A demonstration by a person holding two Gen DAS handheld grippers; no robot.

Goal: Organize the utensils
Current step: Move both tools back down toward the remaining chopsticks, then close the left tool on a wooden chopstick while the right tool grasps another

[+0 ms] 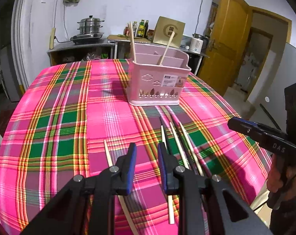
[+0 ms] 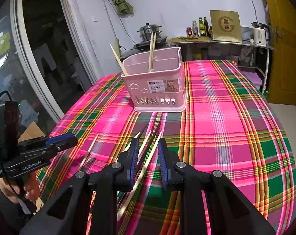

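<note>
Loose chopsticks [image 2: 148, 152] lie lengthwise toward the basket [image 2: 157, 82] — both grippers [image 1: 147, 168] [image 2: 148, 166] gape, empty.

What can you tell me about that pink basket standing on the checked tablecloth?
The pink basket looks like plastic, with thin inner walls dividing it into compartments. Cloud and tree shapes are cut into its front, beside a paper label reading BASKET. It stands upright on the plaid tablecloth, open at the top. Pale chopsticks lean inside it, tilted, sticking out above the rim. Neither tool touches it.
</note>
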